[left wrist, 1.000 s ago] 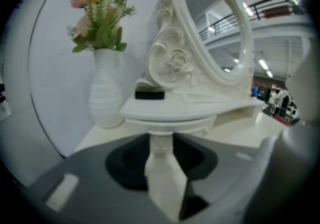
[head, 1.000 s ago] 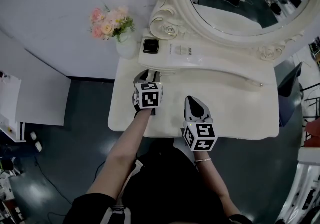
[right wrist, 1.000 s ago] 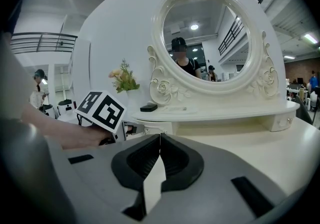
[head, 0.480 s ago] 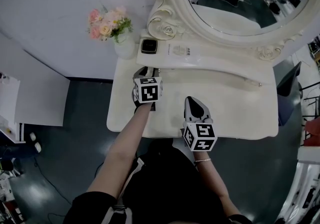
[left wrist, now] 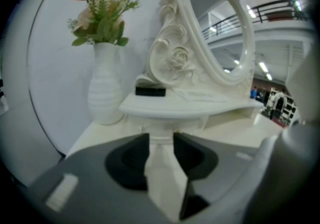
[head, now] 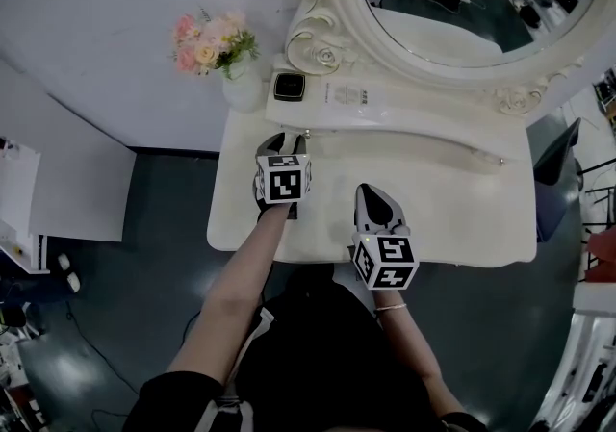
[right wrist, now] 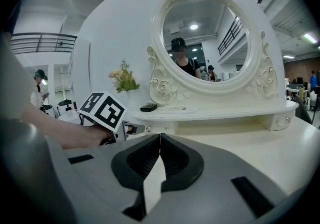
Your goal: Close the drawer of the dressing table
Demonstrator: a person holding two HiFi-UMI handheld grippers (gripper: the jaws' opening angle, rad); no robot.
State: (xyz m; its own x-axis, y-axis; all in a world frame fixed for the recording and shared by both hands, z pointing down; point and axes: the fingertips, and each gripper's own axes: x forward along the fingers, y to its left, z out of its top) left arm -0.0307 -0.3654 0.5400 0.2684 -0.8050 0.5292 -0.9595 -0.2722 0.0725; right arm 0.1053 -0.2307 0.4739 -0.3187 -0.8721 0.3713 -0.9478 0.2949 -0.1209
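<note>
Left gripper view, grip: the left gripper [left wrist: 160, 139] stands spread, its jaws having just been opening. Nothing is pinched; only bare tabletop shows between them.
Left gripper view, drawer: the drawer [left wrist: 160, 126] is probably the white front straight ahead of the tips, tucked under the shelf [left wrist: 190, 106]. It looks pushed home, which would explain the release.
Left gripper view, unclear: blur at the tips hides whether they touch that front.
Right gripper view, grip: the right gripper [right wrist: 160, 139] is pressed together and empty, likely parked because one tool suffices.
Right gripper view, unclear: the left gripper reaches in from this one's left, and the drawer seam is too small to trace.
Head view, layout: over the dressing table [head: 452, 214], the right gripper sits behind and to the right of the left.
Head view, hidden: the shelf's overhang covers the drawer front.
</note>
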